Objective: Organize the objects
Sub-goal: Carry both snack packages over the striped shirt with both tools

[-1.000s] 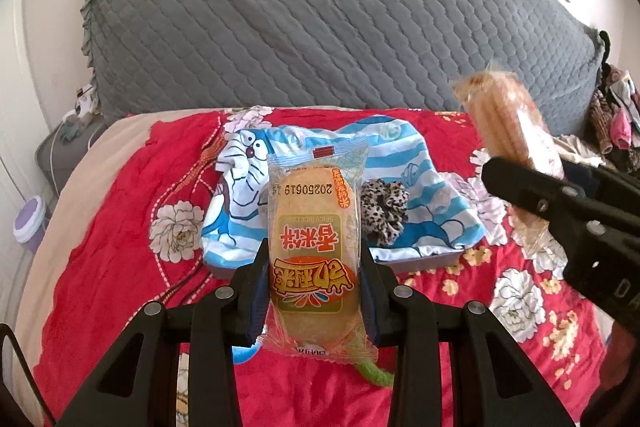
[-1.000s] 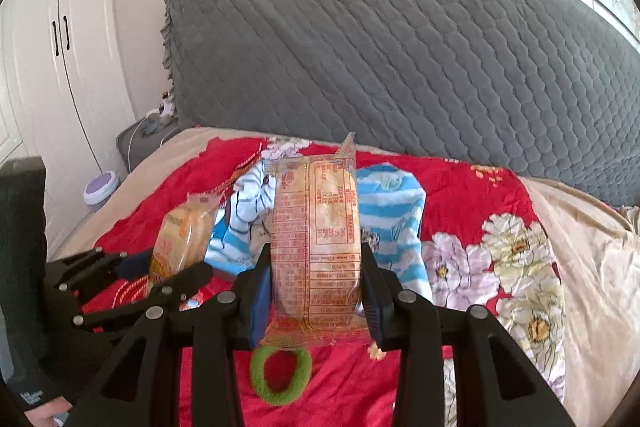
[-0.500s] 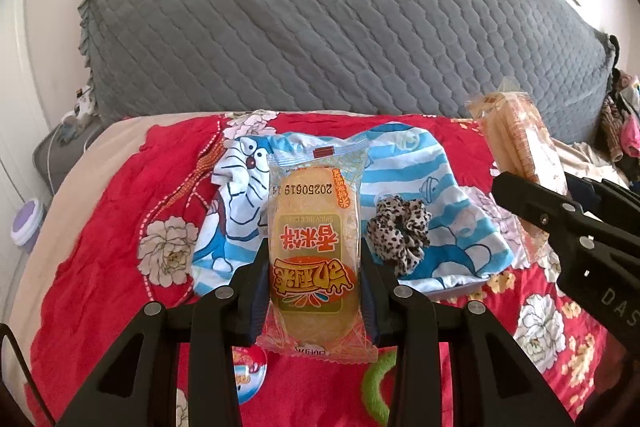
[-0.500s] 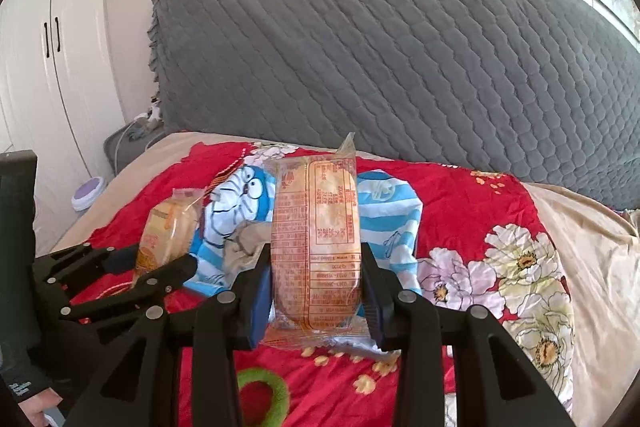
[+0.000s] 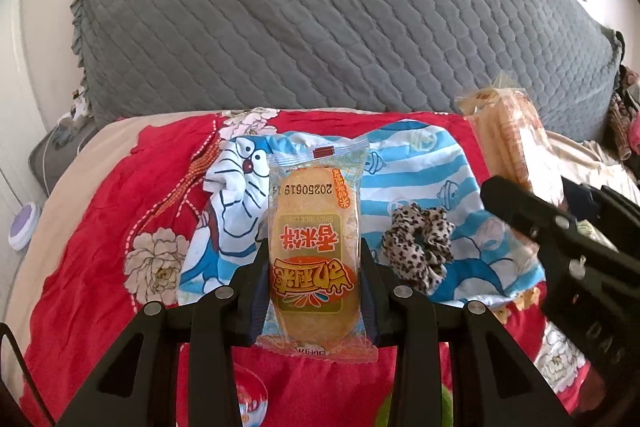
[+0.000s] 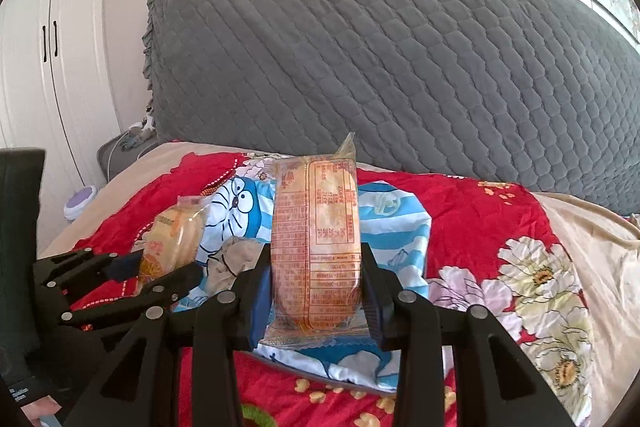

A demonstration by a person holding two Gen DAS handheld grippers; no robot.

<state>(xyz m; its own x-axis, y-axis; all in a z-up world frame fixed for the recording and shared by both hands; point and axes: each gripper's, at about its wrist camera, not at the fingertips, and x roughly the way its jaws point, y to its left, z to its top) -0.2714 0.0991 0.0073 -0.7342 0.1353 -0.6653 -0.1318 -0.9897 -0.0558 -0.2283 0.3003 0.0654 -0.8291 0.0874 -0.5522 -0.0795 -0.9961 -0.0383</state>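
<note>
Two wrapped rice cakes are riding in my grippers at once. I am pinching the left gripper [image 5: 316,291] partway closed on a rice-cake packet [image 5: 314,247], printed face toward the camera and upside down, standing up between the pads. I am clamping the right gripper [image 6: 316,291] in the same way on a second rice-cake packet [image 6: 316,243], its label side showing.

Moving outward, both packets are hanging above a blue-and-white striped cartoon cloth [image 5: 416,167] lying on the red floral bedspread [image 5: 120,203]. On that cloth a leopard-print scrunchie [image 5: 418,247] is sitting just right of my left packet. A green ring [image 6: 256,415] is peeking out on the bedspread at the bottom edge of the right view. Behind everything a grey quilted headboard cover [image 5: 320,19] is leaning.

I judge that I am in the carrying step, bringing both snacks toward the cloth, which looks like the gathering spot. Next I am expecting to lower each packet onto a free patch of cloth, steer clear of the scrunchie, keep my two grippers from colliding, and only then spread the fingers.
</note>
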